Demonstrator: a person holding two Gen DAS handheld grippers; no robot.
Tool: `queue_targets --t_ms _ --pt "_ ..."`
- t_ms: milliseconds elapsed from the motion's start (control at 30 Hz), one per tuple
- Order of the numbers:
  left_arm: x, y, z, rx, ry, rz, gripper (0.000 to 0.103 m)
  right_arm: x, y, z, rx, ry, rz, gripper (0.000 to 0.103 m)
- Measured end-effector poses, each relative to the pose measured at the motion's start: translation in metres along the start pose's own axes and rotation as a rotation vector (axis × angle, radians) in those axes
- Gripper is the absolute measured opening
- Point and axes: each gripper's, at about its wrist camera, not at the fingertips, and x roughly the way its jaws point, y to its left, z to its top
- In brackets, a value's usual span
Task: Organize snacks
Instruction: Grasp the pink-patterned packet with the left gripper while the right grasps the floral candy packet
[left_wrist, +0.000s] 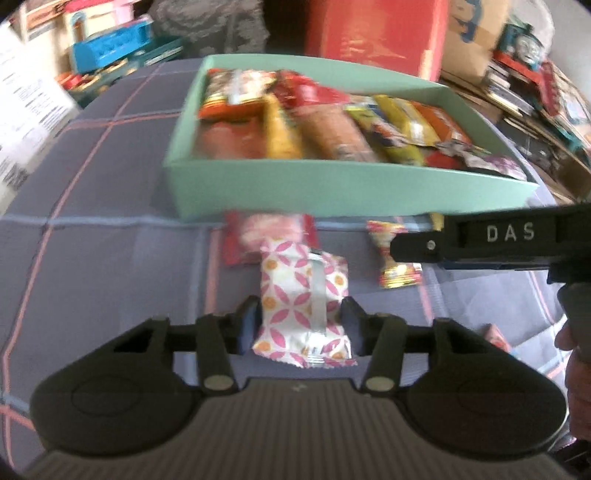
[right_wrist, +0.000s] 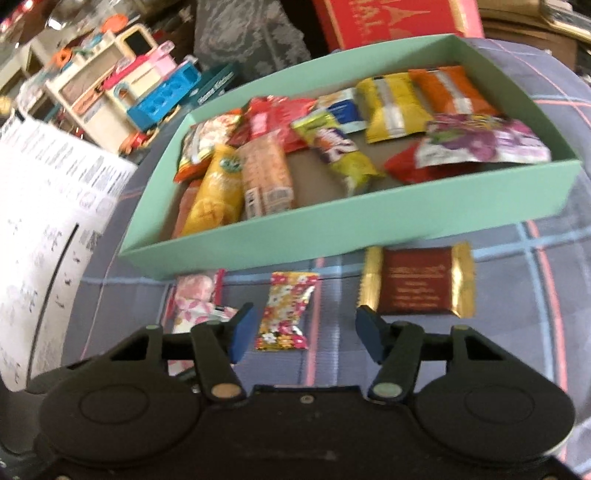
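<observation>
A mint-green box (left_wrist: 295, 184) (right_wrist: 332, 229) holds several snack packs. My left gripper (left_wrist: 301, 325) is shut on a white pack with a pink and orange pattern (left_wrist: 299, 295), near the cloth in front of the box. That pack also shows in the right wrist view (right_wrist: 195, 308). Behind it lies a red and pink pack (left_wrist: 258, 232). A floral candy pack (left_wrist: 391, 258) (right_wrist: 284, 310) lies to the right. My right gripper (right_wrist: 304, 334) is open and empty over the floral pack; its body (left_wrist: 480, 236) shows in the left wrist view. A maroon and gold pack (right_wrist: 417, 282) lies right of it.
The box stands on a blue-grey checked cloth (left_wrist: 110, 221). A white printed sheet (right_wrist: 44, 221) stands at the left. Toys (right_wrist: 122, 85) and a red box (left_wrist: 373, 29) crowd the back, and cartons with books (left_wrist: 517, 92) are at the right.
</observation>
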Motion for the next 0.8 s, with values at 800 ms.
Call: queue_targets --t_ms 800 --pt "0.002 -0.022 -0.008 0.166 -0.011 0.039 0.051 -0.015 -0.006 -0.019 -0.093 -0.042 -0.063 0.026"
